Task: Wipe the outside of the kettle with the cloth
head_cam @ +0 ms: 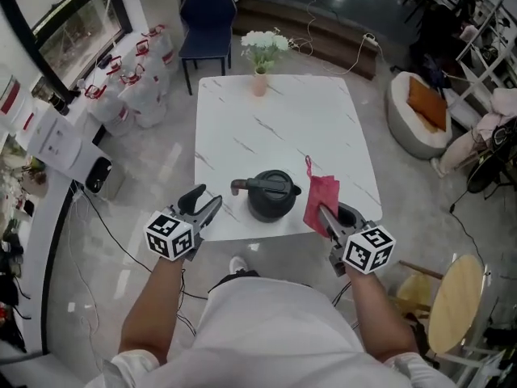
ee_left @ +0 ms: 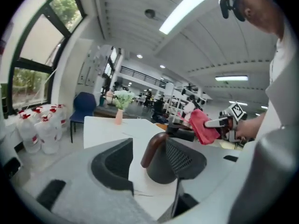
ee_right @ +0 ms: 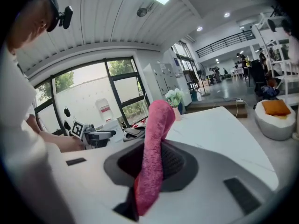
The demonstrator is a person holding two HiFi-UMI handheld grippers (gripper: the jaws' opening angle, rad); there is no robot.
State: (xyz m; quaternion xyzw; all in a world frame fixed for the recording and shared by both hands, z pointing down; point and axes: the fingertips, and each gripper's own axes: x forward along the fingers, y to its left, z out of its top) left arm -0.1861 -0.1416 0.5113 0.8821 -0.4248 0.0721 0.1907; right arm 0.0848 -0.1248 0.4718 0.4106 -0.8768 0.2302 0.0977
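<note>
A black kettle (head_cam: pixel 271 194) with a brown handle (head_cam: pixel 236 187) stands near the front edge of the white marble table (head_cam: pixel 275 120). Just right of it hangs a red cloth (head_cam: pixel 321 200), and my right gripper (head_cam: pixel 327 217) is shut on it. In the right gripper view the cloth (ee_right: pixel 154 157) stands up between the jaws and hides most of the kettle. My left gripper (head_cam: pixel 206 208) is open at the table's front left, short of the handle. In the left gripper view the kettle (ee_left: pixel 161 169) shows between the spread jaws of that gripper (ee_left: pixel 147 164), apart from them.
A pink vase of white flowers (head_cam: pixel 260 71) stands at the table's far edge, with a blue chair (head_cam: pixel 207 23) behind it. White jugs with red caps (head_cam: pixel 137 79) sit on the floor at left. A beanbag seat (head_cam: pixel 420 111) and a round wooden stool (head_cam: pixel 456 301) are at right.
</note>
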